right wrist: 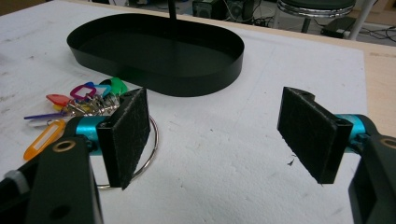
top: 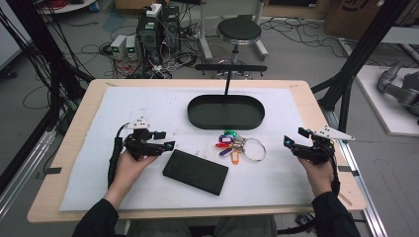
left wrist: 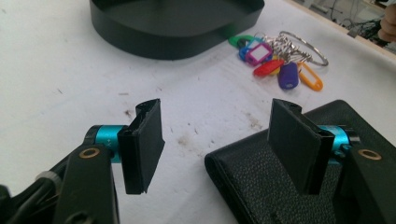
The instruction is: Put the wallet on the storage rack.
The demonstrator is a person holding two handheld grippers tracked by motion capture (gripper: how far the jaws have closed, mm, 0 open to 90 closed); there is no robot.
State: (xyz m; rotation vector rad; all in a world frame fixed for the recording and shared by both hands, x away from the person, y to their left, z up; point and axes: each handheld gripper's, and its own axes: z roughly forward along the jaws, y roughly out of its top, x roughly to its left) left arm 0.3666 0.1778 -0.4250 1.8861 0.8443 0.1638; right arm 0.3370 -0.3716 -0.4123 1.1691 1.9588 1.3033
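A black leather wallet [top: 196, 172] [left wrist: 254, 182] lies flat on the white mat near the front of the table. My left gripper [top: 165, 140] [left wrist: 217, 130] is open just left of it. One jaw hovers over the wallet's near corner and the other over bare mat, with nothing pressed between them. A key ring with several coloured tags [top: 232, 145] [left wrist: 275, 56] [right wrist: 79, 100] lies in front of the black oval tray [top: 217, 111] [left wrist: 163, 37] [right wrist: 187, 79]. My right gripper [top: 295, 137] [right wrist: 215, 130] is open to the right of the keys, holding nothing.
The white mat [top: 148, 103] covers most of the wooden table [top: 84, 123]. A black T-shaped post [top: 230, 69] rises from the tray's back. Beyond the table stand a stool [top: 239, 30], computer boxes [top: 148, 29] and floor cables. Black frame struts [top: 360, 54] rise at the right.
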